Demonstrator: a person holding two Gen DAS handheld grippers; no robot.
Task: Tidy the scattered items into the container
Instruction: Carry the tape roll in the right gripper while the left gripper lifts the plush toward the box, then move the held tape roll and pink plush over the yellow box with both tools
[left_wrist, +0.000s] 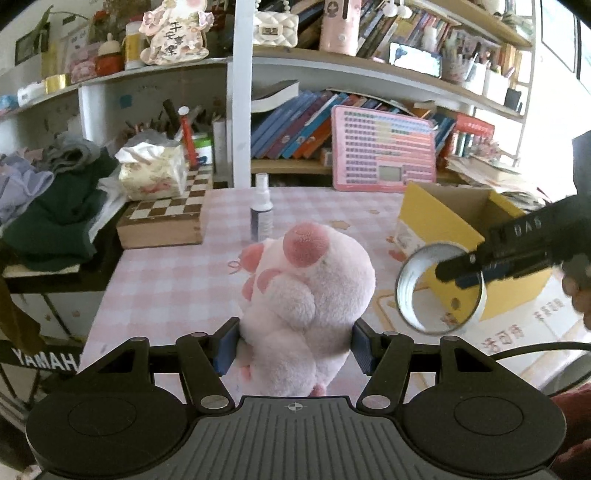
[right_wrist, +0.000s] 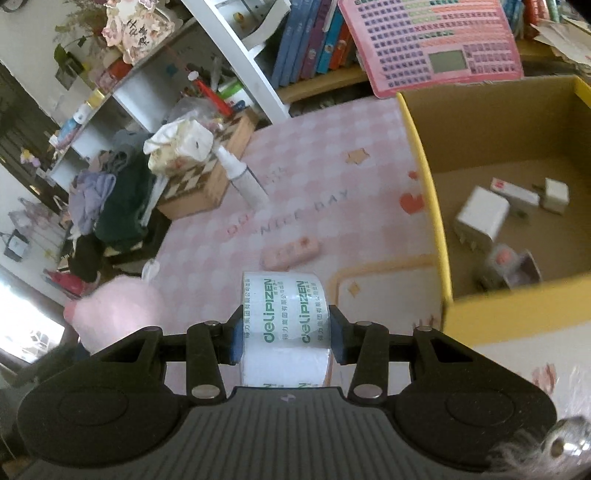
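Note:
My left gripper (left_wrist: 294, 349) is shut on a pink plush pig (left_wrist: 306, 295) and holds it above the pink checked tablecloth (left_wrist: 166, 280). My right gripper (right_wrist: 285, 338) is shut on a roll of clear tape (right_wrist: 286, 321) printed with green letters; in the left wrist view the tape roll (left_wrist: 439, 290) hangs in front of the yellow cardboard box (left_wrist: 447, 218). The box (right_wrist: 432, 184) stands open at the right and holds white chargers (right_wrist: 480, 218) and small items. A white spray bottle (right_wrist: 243, 181) and a pink strip-shaped item (right_wrist: 290, 253) lie on the table.
A chessboard box (left_wrist: 166, 218) with a tissue pack (left_wrist: 151, 173) sits at the table's far left. A pile of clothes (left_wrist: 48, 206) lies left of it. A pink keyboard toy (left_wrist: 382, 149) leans on bookshelves behind the table.

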